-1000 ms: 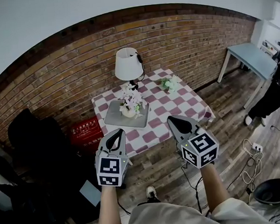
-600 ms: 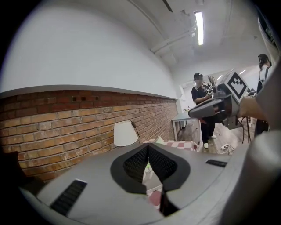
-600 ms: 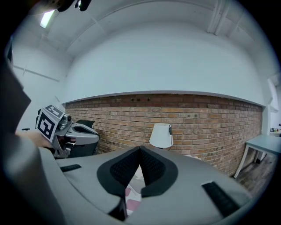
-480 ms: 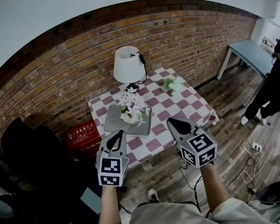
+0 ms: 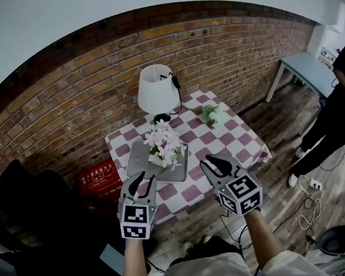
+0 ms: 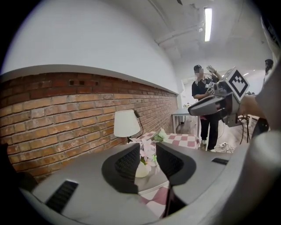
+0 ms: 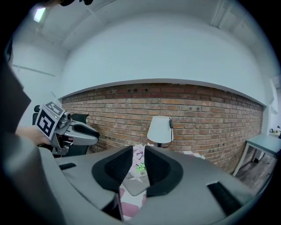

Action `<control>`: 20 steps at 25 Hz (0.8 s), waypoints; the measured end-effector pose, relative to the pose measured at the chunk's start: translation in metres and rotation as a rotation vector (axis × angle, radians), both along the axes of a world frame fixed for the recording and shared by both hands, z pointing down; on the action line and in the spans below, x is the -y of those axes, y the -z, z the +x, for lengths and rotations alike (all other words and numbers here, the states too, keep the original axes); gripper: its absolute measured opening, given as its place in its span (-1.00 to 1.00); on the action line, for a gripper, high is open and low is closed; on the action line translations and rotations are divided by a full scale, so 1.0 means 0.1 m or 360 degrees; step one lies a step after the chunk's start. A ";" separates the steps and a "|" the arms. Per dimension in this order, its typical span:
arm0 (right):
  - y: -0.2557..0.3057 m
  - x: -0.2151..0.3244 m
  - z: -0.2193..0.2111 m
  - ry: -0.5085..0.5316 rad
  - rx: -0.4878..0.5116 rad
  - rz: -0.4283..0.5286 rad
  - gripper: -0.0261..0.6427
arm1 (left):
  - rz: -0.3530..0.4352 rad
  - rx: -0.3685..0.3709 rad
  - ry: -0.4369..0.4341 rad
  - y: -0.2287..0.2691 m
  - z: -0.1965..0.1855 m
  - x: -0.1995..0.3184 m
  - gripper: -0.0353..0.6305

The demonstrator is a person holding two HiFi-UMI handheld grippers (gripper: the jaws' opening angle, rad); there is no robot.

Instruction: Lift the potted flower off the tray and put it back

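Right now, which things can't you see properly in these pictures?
- Flowerpot, head view: the flowers cover most of it.
- Small green plant, head view: too small to tell what holds it.
- Red crate, head view: its print is too small to read.
- Person, head view: cut off by the right edge.

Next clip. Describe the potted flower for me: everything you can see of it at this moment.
The potted flower is a small, rounded, cream-white pot holding a bunch of pale pink and white blossoms with a few green leaves; whether they are real or artificial can't be told. It stands upright near the middle of the flat grey tray, on the table with the checked cloth, in front of the white-shaded lamp. Only the tray touches it.
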State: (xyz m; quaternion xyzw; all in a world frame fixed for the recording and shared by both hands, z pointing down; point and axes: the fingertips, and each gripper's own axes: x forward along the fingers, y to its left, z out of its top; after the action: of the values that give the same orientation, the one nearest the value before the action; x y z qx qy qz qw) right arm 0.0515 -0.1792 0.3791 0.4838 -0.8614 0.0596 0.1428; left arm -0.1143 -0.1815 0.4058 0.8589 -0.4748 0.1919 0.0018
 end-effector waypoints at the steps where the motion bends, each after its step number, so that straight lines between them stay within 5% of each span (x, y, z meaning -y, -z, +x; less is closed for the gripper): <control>1: -0.02 0.04 -0.01 0.0006 0.0001 -0.0007 -0.61 | -0.0015 0.0004 -0.0004 -0.03 0.00 0.03 -0.45; 9: -0.37 0.33 -0.10 0.0120 0.0013 -0.0083 -0.40 | -0.0109 -0.0006 0.0043 -0.40 -0.04 0.28 -0.15; 20: -1.11 1.11 -0.19 0.0299 -0.0044 -0.0249 -0.27 | -0.0314 -0.0002 0.0102 -1.06 -0.04 0.84 0.00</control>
State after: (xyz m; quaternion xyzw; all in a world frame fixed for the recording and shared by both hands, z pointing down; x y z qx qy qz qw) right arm 0.0324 -0.2901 0.4897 0.3891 -0.8936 0.1063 0.1968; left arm -0.1180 -0.2658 0.5121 0.8390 -0.4808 0.2371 0.0929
